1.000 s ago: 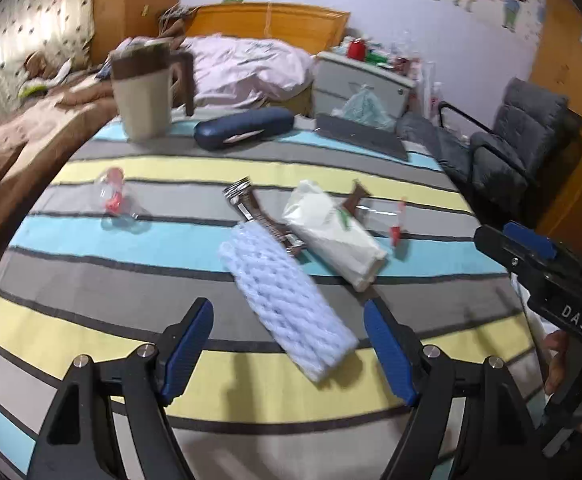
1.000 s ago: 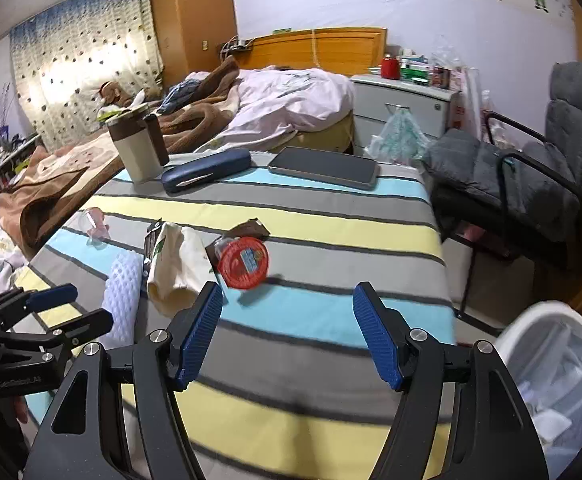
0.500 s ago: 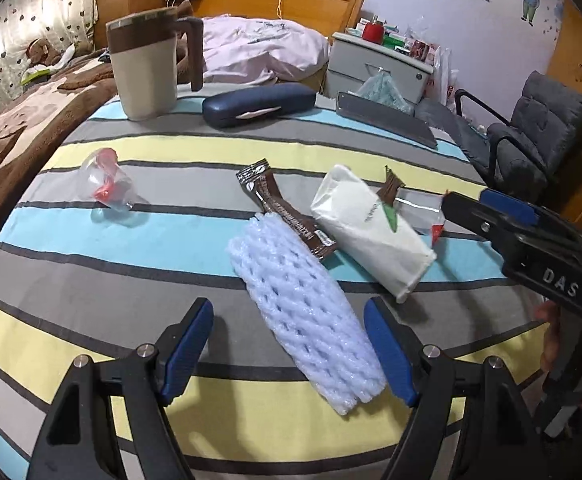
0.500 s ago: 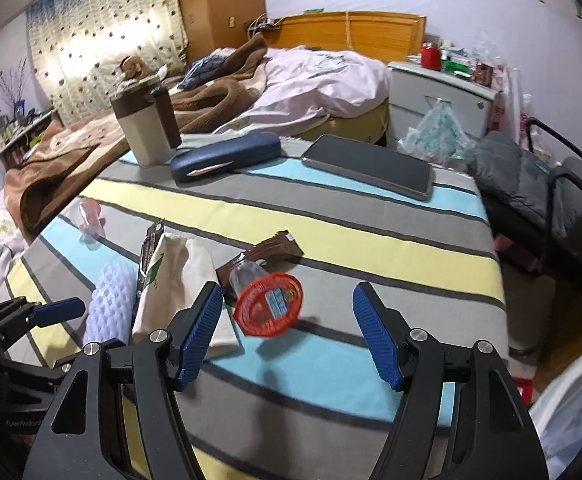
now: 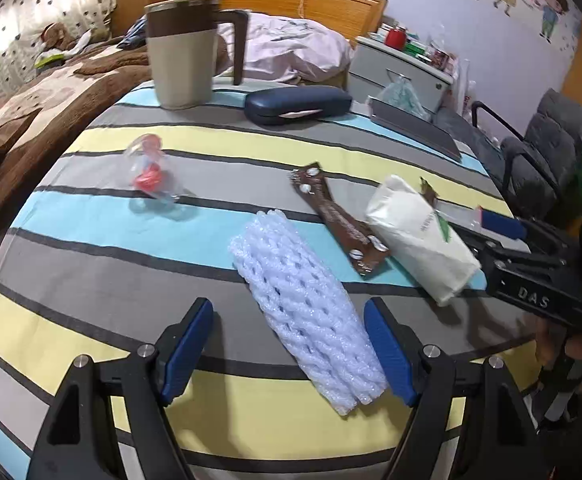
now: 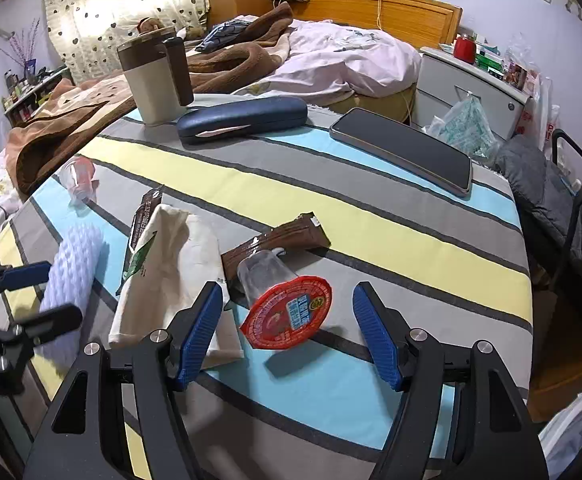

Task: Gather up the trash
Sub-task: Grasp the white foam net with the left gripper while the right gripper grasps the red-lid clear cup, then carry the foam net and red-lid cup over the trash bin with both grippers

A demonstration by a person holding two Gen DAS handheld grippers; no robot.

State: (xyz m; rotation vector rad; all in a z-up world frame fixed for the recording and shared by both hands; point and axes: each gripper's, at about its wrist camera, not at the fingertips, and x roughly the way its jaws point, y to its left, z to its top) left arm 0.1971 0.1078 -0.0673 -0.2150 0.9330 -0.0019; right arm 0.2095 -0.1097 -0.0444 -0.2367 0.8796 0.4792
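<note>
Both tongs hang released: left tongs (image 5: 289, 354) straddle the foam net (image 5: 307, 308), right tongs (image 6: 287, 334), jaws closing, flank the red-lidded cup (image 6: 281, 304) on the tabletop (image 6: 391, 220). Its round wall could slip aside. Trash: two cups, two brown wrappers, one net, one tissue pack (image 6: 171, 264).

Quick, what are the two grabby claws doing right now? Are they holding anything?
Left gripper: open, white foam net sleeve between its fingers, not gripped.
Right gripper: open, closing around the clear plastic cup with red lid.
</note>
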